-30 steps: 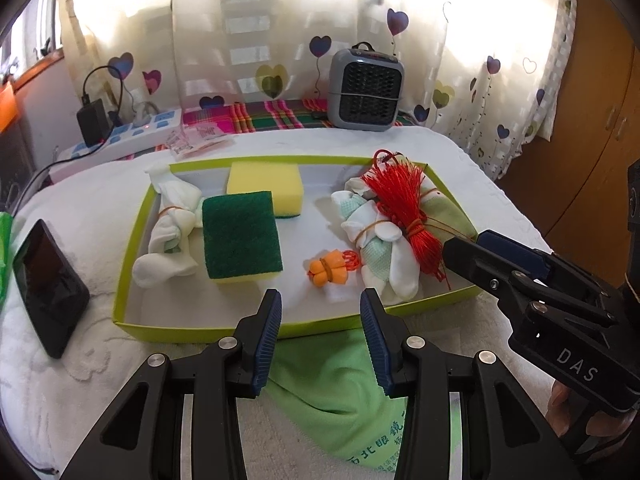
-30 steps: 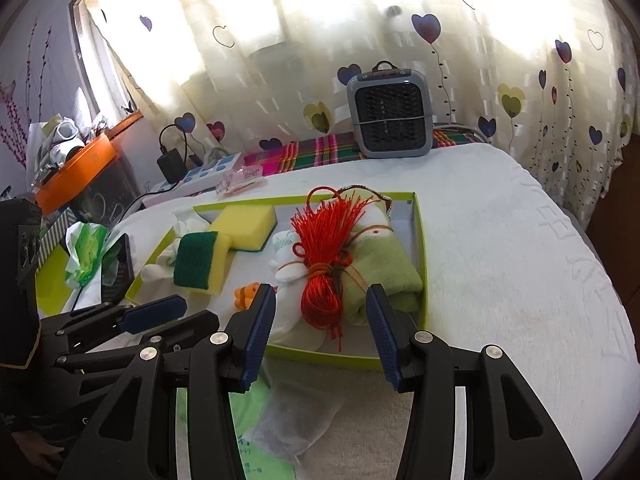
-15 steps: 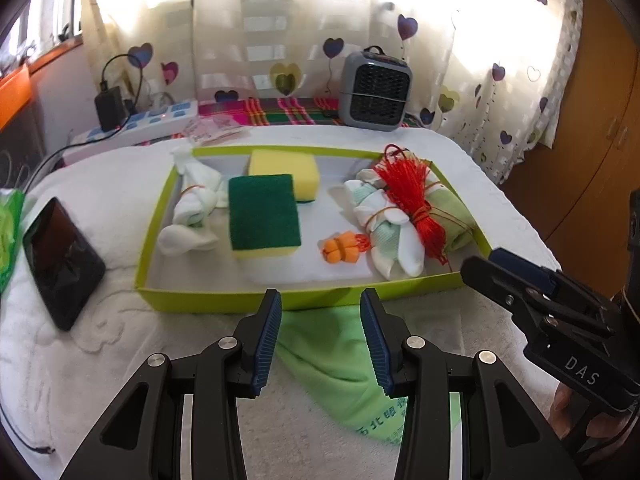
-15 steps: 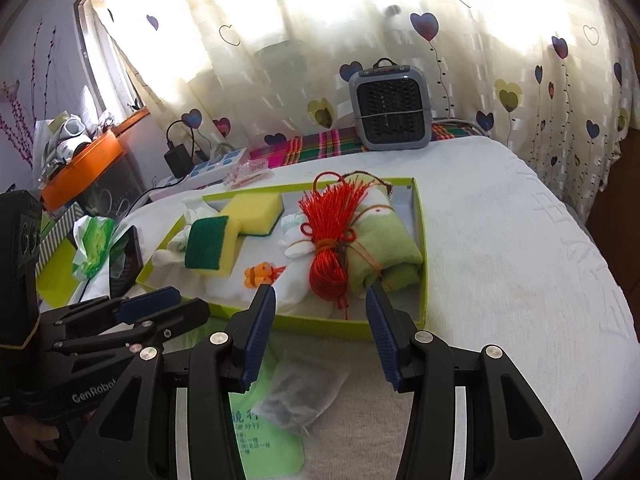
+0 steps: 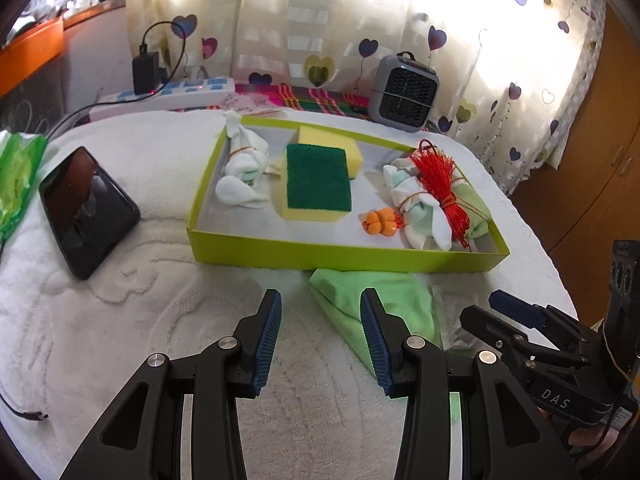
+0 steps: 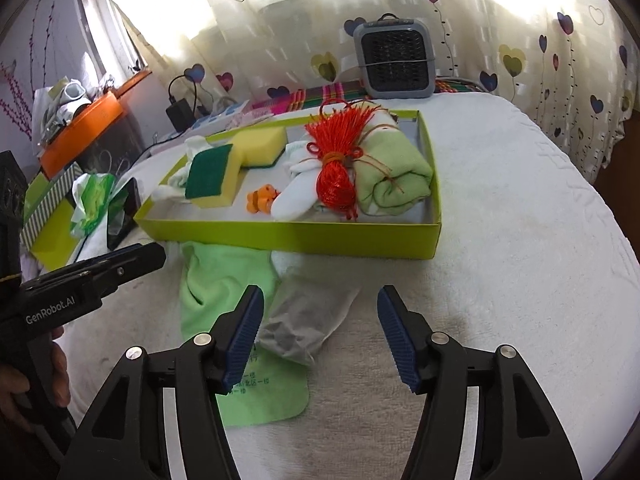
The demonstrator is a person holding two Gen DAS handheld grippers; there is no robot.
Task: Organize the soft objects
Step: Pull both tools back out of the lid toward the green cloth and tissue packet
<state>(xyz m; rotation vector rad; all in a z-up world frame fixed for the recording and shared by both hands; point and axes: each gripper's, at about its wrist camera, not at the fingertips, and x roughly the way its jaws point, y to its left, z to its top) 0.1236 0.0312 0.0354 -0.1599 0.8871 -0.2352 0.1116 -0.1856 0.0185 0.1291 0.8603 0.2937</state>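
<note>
A lime-green tray on the white bedspread holds tied white socks, a green-topped yellow sponge, a plain yellow sponge, an orange toy, a red tassel and a rolled green towel. A light green cloth and a clear plastic bag lie in front of the tray. My left gripper is open and empty above the cloth's left edge. My right gripper is open and empty over the bag.
A black phone lies left of the tray. A grey fan heater stands behind it, with a power strip and charger at the back left. A green tissue pack and boxes sit at the far left.
Both grippers have drawn back from the tray toward me, so the green cloth and plastic bag now show fully. The right jaws have opened wider.
</note>
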